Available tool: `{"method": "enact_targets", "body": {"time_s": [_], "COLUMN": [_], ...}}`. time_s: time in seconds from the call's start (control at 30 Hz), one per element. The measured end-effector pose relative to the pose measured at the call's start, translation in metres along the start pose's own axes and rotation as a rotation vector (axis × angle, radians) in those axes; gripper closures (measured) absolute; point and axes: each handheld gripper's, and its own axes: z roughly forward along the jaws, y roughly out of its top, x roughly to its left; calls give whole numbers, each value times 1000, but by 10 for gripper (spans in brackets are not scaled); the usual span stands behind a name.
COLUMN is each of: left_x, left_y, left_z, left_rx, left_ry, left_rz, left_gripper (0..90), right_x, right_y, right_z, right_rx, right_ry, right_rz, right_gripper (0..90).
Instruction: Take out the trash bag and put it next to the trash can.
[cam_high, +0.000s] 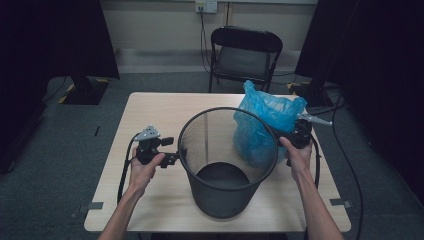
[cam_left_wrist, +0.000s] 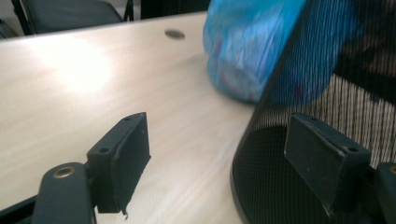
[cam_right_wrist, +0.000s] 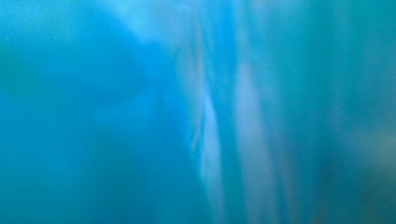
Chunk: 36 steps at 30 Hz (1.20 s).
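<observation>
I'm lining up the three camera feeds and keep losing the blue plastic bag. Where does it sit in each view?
High view: the blue plastic bag stands right of centre on the table, behind the black mesh bin and partly seen through its mesh.
Left gripper view: upper right, partly behind the bin's mesh.
Right gripper view: blurred blue plastic across the picture, close to the lens.
Shared landmark: the mesh bin, in the high and left gripper views.
</observation>
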Motion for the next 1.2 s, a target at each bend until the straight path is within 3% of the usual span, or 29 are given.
{"method": "enact_targets", "body": {"time_s": [0.13, 0.27, 0.33, 0.4, 0.47, 0.57, 0.67, 0.77, 0.83, 0.87, 0.9, 1.03, 1.2], "left_x": [-7, -12, -16, -18, -18, -17, -14, -11, -11, -10, -10, -11, -15], "left_y": [-18, -31, -34, -37, -41, -45, -48, -51, -55, -57, -59, -64, -64], "left_z": [4, 10, 10, 10, 11, 11, 12, 12, 11, 10, 10, 12, 11], "left_rx": [49, 95, 106, 124, 123, 126, 116, 140, 131, 144, 148, 176, 178], "left_ry": [3, -5, -2, 4, -8, -1, 3, 14, 11, 13, 16, 27, 22], "left_rz": [15, 31, 40, 48, 38, 38, 19, 28, 21, 27, 27, 32, 32], "left_gripper": [218, 218, 218, 240, 238, 238, 238, 238, 240, 243, 244, 244, 244], "right_x": [0, 2, 3, 5, 7, 16, 30, 38, 36, 36, 34, 32, 30], "right_y": [4, 18, 22, 24, 28, 40, 59, 68, 63, 59, 55, 46, 37], "right_z": [-15, -20, -17, -13, -5, 6, 13, 20, 31, 32, 31, 22, 1], "right_rx": [-50, -94, -77, -49, -22, -25, -85, -125, -53, -38, -47, -60, -53], "right_ry": [25, -4, 21, 17, 33, 58, 82, 102, 54, 32, 41, 59, 72], "right_rz": [46, 70, 62, 16, -1, -42, -79, -99, -100, -106, -86, -52, -42], "right_gripper": [189, 212, 328, 644, 804, 885, 892, 856, 568, 493, 423, 272, 197]}}
